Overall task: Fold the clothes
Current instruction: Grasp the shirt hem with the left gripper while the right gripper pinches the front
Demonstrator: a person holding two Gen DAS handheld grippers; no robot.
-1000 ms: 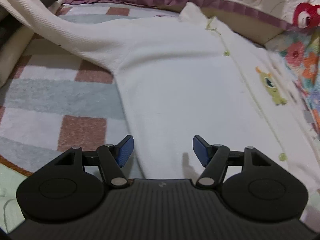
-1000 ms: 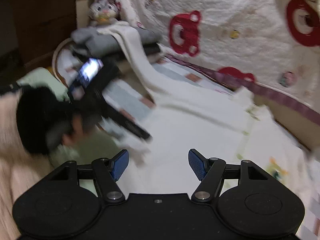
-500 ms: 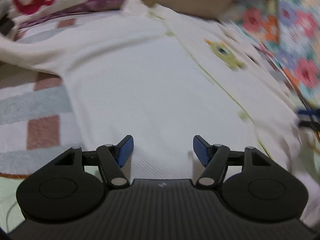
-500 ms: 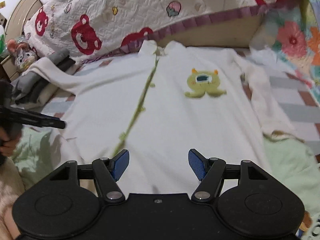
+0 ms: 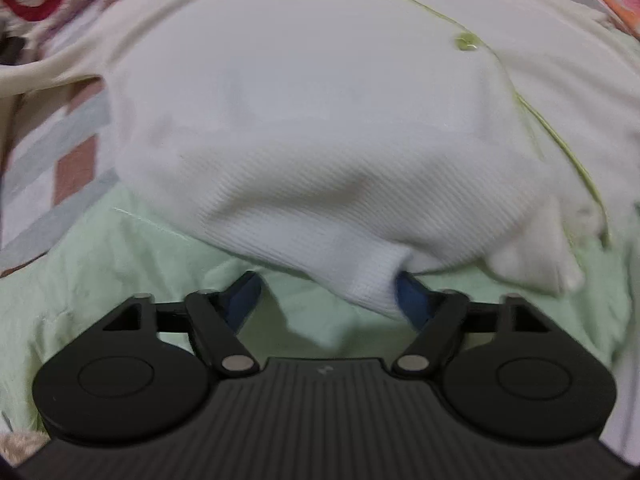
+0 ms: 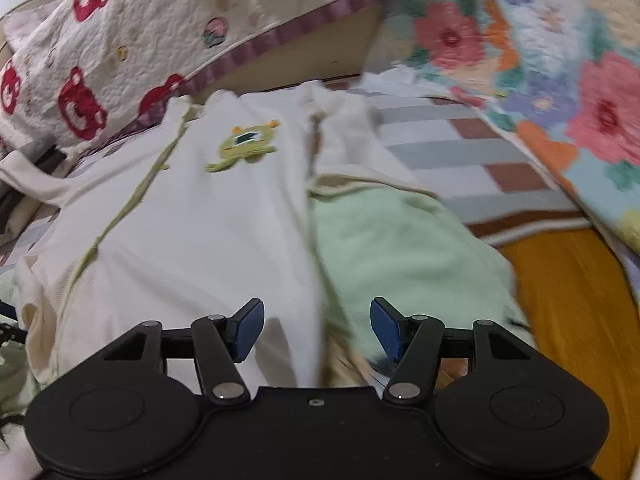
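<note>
Garment: a white knit cardigan (image 6: 192,232) with lime-green trim and a green monster patch (image 6: 244,144) lies spread flat, front up, on a pale green cloth (image 6: 404,248) over a checked blanket (image 6: 472,152).
Left tool (image 5: 328,300): spread wide at the cardigan's bottom hem (image 5: 360,276); the ribbed edge sits between the blue pads, ungripped.
Right tool (image 6: 318,326): spread wide, empty, poised over the cardigan's right side edge.
Surroundings: bear-print quilt (image 6: 120,40) behind; floral quilt (image 6: 560,80) to the right.
</note>
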